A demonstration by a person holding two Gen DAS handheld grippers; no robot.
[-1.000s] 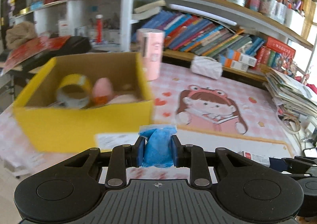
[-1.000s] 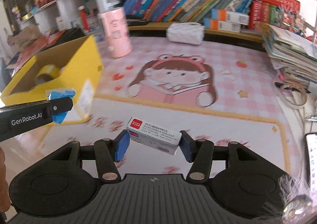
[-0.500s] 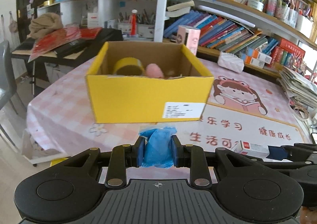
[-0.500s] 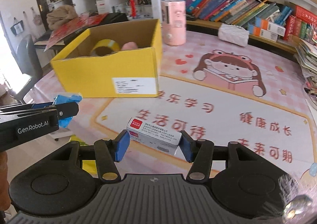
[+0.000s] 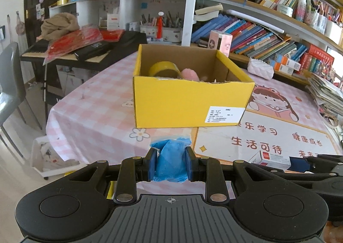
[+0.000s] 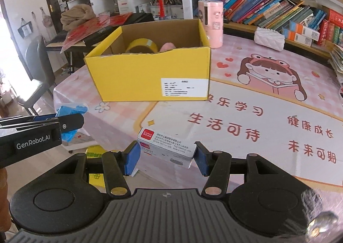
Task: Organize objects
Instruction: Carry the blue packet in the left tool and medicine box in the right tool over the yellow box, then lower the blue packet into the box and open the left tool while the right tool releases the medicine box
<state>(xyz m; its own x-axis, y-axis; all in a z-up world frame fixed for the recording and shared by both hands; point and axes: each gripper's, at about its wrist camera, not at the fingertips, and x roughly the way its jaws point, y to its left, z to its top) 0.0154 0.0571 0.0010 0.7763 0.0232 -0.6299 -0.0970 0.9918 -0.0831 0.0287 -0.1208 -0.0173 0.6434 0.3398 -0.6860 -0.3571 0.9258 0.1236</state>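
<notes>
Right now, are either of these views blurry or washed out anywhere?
Left wrist view: sharp, box crisp, shelves bowed by fisheye. Right wrist view: also sharp, blown-out daylight at left edge, a smear low right on the lens.

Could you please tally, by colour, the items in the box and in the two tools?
Yellow: 1, tape roll in box.
Pink: 1, soft item in box.
Blue: 1, packet in left tool.
White: 1, carton in right tool.
Total: 4

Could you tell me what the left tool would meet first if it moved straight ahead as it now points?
Most likely the near wall of the yellow cardboard box, which stands directly ahead of the left tool and its blue packet; the gap between them is hard to judge through the fisheye.
</notes>
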